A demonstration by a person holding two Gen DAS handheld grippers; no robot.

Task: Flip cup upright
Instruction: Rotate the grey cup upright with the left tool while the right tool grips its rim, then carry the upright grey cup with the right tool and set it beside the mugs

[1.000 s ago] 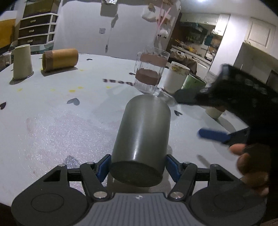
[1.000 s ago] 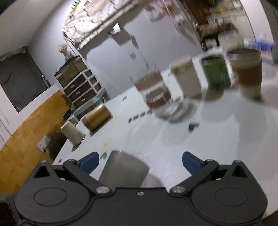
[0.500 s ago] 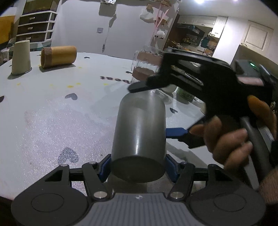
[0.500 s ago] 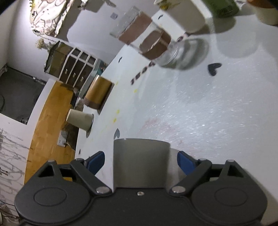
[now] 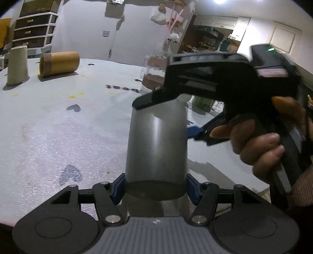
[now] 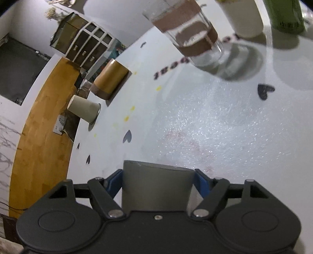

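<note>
A plain grey cup (image 5: 156, 148) is held above the white table (image 5: 58, 127), its closed base toward the left wrist camera. My left gripper (image 5: 156, 187) is shut on the cup's base end, blue pads on both sides. My right gripper (image 6: 157, 179) comes in from the right and is shut on the cup's far end; in the right wrist view the grey cup (image 6: 156, 187) sits between its blue pads. In the left wrist view the right gripper's black body (image 5: 225, 82) hides the cup's mouth.
A clear glass with brown bands (image 6: 187, 33) stands behind the cup, with a white cup (image 6: 244, 17) and a green cup (image 6: 283, 13) beside it. At the far left a brown cup (image 5: 58, 63) lies on its side and a beige cup (image 5: 17, 65) stands upside down.
My right gripper swung in from the right, rolled over, and closed on the far end of the grey cup. The left gripper kept its hold on the base.
</note>
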